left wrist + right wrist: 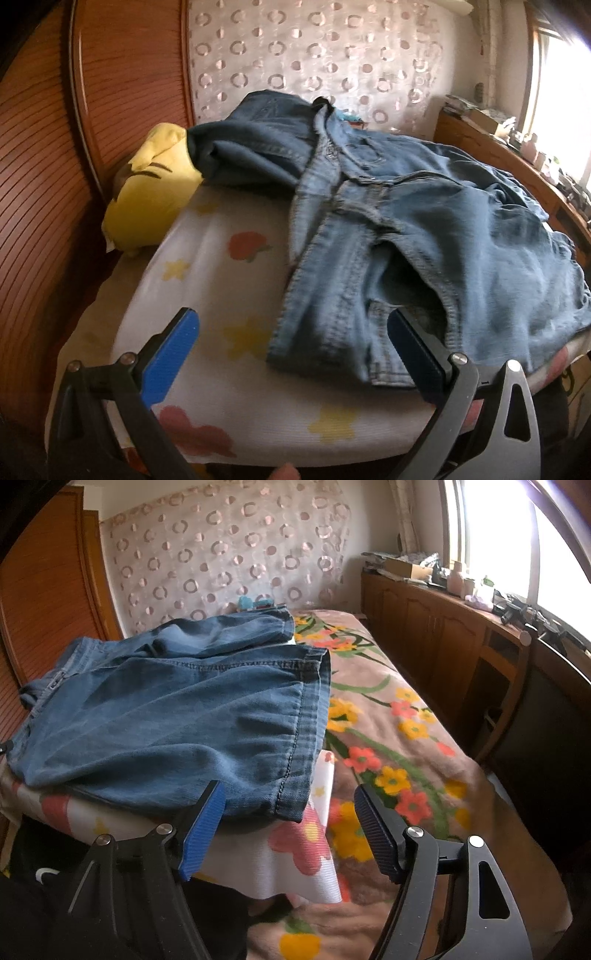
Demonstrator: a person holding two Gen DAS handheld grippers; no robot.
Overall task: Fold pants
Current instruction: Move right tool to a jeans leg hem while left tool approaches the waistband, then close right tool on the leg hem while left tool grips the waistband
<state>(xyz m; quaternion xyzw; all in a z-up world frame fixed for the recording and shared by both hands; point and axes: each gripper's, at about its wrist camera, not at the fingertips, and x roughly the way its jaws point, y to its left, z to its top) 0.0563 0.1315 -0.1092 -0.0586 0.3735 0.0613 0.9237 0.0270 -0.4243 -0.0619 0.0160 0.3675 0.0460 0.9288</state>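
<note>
Blue denim pants (424, 229) lie crumpled on a white cloth with stars and fruit prints (207, 266) on the bed. In the left wrist view the waistband and fly face me. My left gripper (291, 332) is open, its blue pads (170, 354) wide apart at the near edge of the pants, holding nothing. In the right wrist view the pants (173, 716) lie partly folded, with hemmed leg ends at the right. My right gripper (288, 812) is open just in front of the near hem corner, holding nothing.
A yellow plush pillow (147, 195) lies at the far left by the wooden wardrobe (44, 147). A floral blanket (391, 738) covers the bed on the right. A wooden cabinet (443, 635) with clutter runs under the window. A patterned curtain (229, 557) hangs behind.
</note>
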